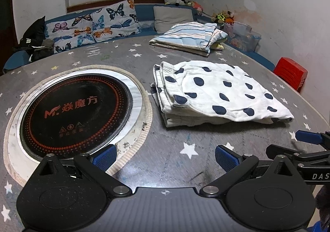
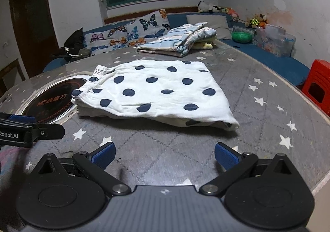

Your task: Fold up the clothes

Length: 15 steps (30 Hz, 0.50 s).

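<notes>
A white garment with dark blue spots (image 1: 218, 93) (image 2: 156, 91) lies folded flat on the grey star-patterned table (image 1: 175, 161) (image 2: 175, 149). Farther back rests a folded blue-striped cloth (image 1: 185, 36) (image 2: 179, 40) on top of something yellow. My left gripper (image 1: 165, 157) hovers open over the table's near edge, short of the spotted garment and to its left, nothing between its blue pads. My right gripper (image 2: 165, 155) is open too, just in front of the garment's near edge, empty. Each gripper shows at the side of the other's view.
A round black induction hob (image 1: 76, 112) (image 2: 53, 104) is set into the table at the left. Behind the table runs a blue bench with butterfly cushions (image 1: 90, 25) (image 2: 132, 29), a grey pillow, toys and a clear box. A red stool (image 1: 290, 73) (image 2: 317, 87) stands at right.
</notes>
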### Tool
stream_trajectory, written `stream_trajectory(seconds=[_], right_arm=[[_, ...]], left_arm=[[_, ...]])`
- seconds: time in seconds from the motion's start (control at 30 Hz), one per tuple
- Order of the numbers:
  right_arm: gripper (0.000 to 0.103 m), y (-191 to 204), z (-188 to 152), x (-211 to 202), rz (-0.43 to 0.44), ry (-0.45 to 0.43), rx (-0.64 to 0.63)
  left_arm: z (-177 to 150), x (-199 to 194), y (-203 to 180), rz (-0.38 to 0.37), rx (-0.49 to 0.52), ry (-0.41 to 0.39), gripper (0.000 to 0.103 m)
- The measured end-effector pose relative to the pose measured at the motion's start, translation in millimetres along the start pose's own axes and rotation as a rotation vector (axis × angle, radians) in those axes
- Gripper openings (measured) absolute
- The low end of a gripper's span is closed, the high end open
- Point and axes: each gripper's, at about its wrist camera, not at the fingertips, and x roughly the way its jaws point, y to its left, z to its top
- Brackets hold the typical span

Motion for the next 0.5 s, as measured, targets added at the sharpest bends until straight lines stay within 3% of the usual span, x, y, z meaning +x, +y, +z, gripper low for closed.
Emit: stream_trajectory(seconds=[0.5], right_arm=[[0.103, -2.1, -1.2, 0.9, -0.018, 0.003, 0.015]], left_arm=[[-1.2, 0.1, -6.0, -0.004, 0.004, 0.004, 0.103]])
